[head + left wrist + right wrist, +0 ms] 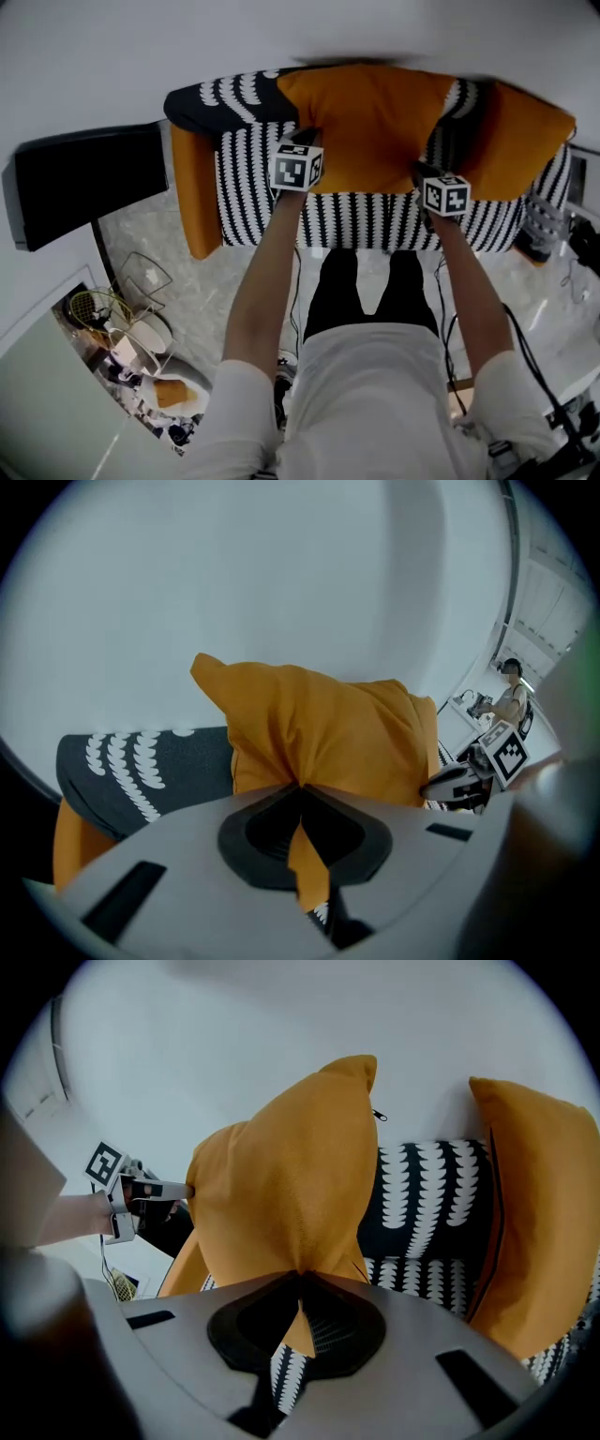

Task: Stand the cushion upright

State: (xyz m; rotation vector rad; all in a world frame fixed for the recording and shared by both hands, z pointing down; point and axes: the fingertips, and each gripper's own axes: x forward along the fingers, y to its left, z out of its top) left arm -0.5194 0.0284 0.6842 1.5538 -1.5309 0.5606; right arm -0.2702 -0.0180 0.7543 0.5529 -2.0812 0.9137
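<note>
Across the top of the head view runs a sofa point(361, 220) in black-and-white pattern with orange side panels, set against a pale wall. At upper centre of that frame the orange cushion point(375, 112) sits over the sofa's seat and back, between the person's two outstretched arms. A second orange cushion point(520, 141) stands just beside it at the upper right, and a dark cushion with white marks point(220, 98) lies at the upper left.

The left gripper point(305, 139) meets the orange cushion's left edge and the right gripper point(427, 171) meets its right edge, each with its marker cube facing the camera.

Low in the centre of the left gripper view, the jaws are pressed together on a fold of the orange fabric point(305, 855) (a narrow tongue of it hangs down between them), and the cushion rises above them against the wall. Low in the right gripper view the jaws are likewise clamped on a pinch of the same cushion, which stands tall with one corner point(361, 1065) pointing up. A small zip pull point(377, 1115) shows near that corner.
</note>
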